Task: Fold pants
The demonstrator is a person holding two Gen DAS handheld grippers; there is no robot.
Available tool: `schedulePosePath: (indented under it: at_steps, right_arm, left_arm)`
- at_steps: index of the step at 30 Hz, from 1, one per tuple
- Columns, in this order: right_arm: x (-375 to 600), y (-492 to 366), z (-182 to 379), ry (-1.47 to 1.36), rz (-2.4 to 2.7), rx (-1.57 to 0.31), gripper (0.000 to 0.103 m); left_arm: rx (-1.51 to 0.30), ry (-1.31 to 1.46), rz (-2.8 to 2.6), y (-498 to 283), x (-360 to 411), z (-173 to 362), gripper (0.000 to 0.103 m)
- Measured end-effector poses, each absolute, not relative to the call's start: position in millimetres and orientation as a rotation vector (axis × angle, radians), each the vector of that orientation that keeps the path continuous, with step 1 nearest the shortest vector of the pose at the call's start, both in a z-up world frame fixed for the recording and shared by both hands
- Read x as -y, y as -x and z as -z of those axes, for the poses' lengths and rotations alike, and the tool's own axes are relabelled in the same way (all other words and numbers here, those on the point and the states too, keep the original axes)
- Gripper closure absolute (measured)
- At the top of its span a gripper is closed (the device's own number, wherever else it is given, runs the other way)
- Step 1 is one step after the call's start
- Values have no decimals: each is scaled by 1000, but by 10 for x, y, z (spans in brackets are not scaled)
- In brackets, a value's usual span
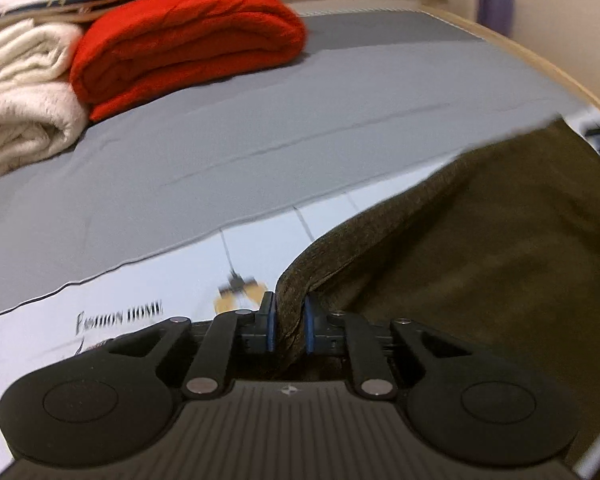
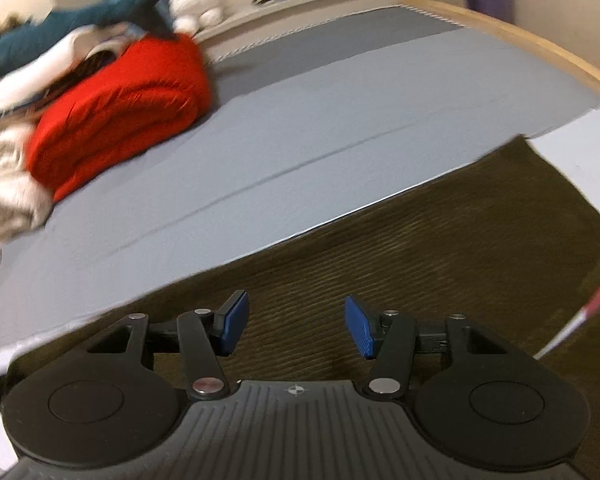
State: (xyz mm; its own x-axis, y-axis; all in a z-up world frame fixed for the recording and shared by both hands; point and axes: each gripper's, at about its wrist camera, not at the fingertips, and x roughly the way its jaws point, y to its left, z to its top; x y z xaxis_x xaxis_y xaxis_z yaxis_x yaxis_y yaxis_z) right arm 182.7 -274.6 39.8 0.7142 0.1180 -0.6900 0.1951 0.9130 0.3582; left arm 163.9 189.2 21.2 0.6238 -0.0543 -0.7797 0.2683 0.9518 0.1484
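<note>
The pants point(image 1: 480, 248) are dark olive, ribbed cloth. In the left wrist view they fill the lower right, and my left gripper point(image 1: 289, 326) is shut on a folded edge of them, lifted off the bed. In the right wrist view the pants point(image 2: 420, 240) lie spread under and ahead of my right gripper point(image 2: 296, 326), which is open and empty just above the cloth, its blue pads point(image 2: 360, 330) apart.
A grey sheet point(image 1: 260, 120) covers the bed beyond a white printed cover point(image 1: 180, 280). A folded red blanket point(image 1: 188, 36) and cream blankets point(image 1: 24, 96) are stacked at the far left. A wooden bed rim point(image 2: 540, 44) runs along the right.
</note>
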Motion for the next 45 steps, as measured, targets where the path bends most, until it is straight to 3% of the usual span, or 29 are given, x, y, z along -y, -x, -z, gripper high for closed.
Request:
schedulePosePath:
  at_steps: [5,8,11,14,16,20,24,34,37,39,42,43,44,45]
  right_arm:
    - [3187,-1571,-407,-515,121,-751,47]
    - [3388,-1473,-344,-548,158,-754,47]
    - [3540,-1423,-279,-568,182,-765,47]
    - [3672,-1404,-207,-608,211,-781,47]
    - [3726,-1427,-169,-649,214,-788,47]
    - [3764,-1502,-123,-683,215,-795,47]
    - [3899,-1605,-1,-753,230,-790,47]
    - [4380,-2069,745,-1024,297,-743,46]
    - [4343,-2268,868,-1013,279,-734,46]
    - [4308,-2414,931,-972,281,-748,47]
    - [4229,-2533,919,-904,308,-726,62]
    - [4198,-2566,902,-883,310,-729,79]
    - [4186,-2583,896,-878,307,-730,89]
    - [4184,-2570,876,-880,310,-721,89]
  left_arm:
    - [-912,-308,260,-710,-1744,-464,92]
    - [-999,-235,296,-284,-1813,-252,92]
    - [-1144,20,168,-230,-2257,8,56]
    - [-1070,345,53,-224,-2830,-84,44]
    - [-1091,512,-25,-241,-3123,25,44]
    - [-1201,683,-103,-332,-3314,316,44]
    - [-1202,720,-79,-485,-3170,374,28]
    - [-1220,658,-280,-617,-3055,474,31]
    - [-1222,637,-310,-623,-3050,479,48]
    - [-1216,624,-331,-625,-3080,476,68]
    - [-1203,614,-322,-641,-3121,466,76]
    - [-1201,602,-316,-641,-3123,457,77]
    - [-1198,591,-310,-645,-3121,453,78]
    - [-1191,582,-304,-643,-3121,443,80]
